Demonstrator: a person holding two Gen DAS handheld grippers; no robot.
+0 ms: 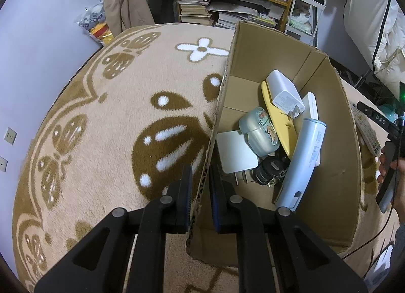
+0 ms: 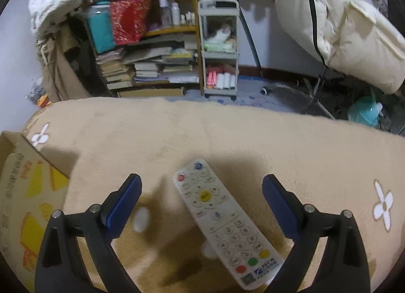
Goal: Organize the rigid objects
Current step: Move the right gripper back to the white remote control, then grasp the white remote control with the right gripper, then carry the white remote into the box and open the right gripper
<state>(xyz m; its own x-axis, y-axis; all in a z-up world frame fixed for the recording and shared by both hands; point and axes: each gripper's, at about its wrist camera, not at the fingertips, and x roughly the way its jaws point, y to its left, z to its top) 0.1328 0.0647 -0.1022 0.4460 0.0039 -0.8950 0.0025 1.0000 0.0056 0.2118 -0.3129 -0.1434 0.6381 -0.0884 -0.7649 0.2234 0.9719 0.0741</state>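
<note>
The left gripper [image 1: 200, 179] is clenched on the wall of the cardboard box [image 1: 336, 141] on the blanket [image 1: 101, 120], while the right gripper [image 2: 201, 191] stands wide apart and empty above the white remote control [image 2: 222, 222], which lies on the blanket beside the box.

Left gripper [image 1: 200, 179] fingers [image 1: 186, 186] on cardboard box [image 1: 329, 141] wall
</note>
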